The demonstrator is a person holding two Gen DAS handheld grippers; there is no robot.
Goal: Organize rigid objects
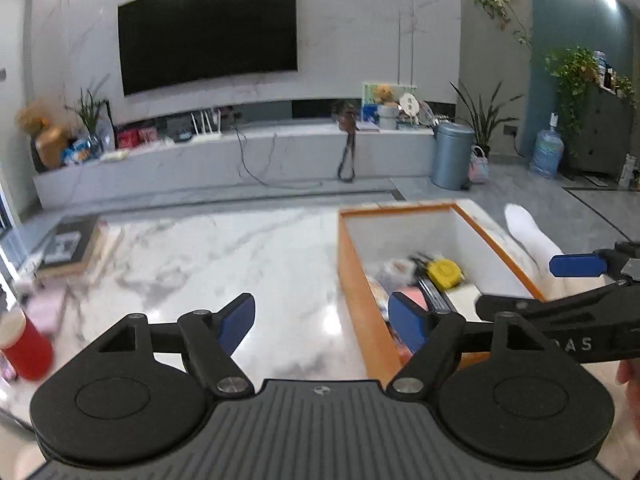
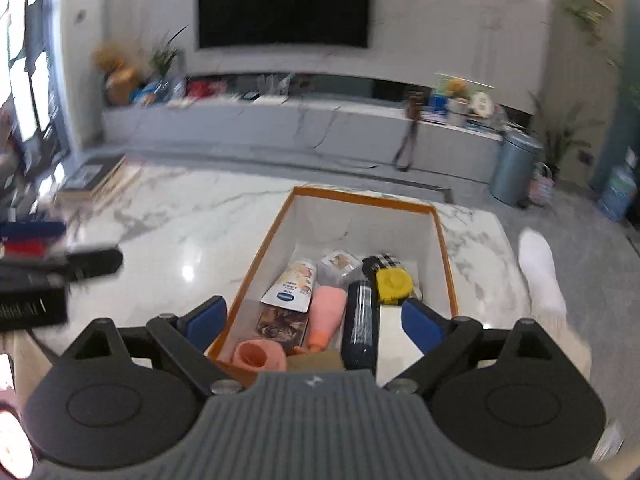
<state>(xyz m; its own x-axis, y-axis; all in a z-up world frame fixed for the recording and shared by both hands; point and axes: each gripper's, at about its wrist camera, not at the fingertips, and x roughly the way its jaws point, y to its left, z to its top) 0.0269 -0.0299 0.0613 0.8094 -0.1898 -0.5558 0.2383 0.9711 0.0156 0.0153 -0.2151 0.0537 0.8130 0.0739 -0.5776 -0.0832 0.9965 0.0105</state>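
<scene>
Bright ceiling spots glare off the marble tabletop (image 1: 224, 264); edges blurred.

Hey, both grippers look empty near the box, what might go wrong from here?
1. The box is already crowded: yellow tape measure, dark bottle and pink bottle lie packed together, so another item may land on top of them or jam.
2. The right gripper hangs open right over the box's near rim; lowering it could knock the wall.
3. The red bottle stands by the table edge, beside the open left gripper; a swing might tip it.
</scene>
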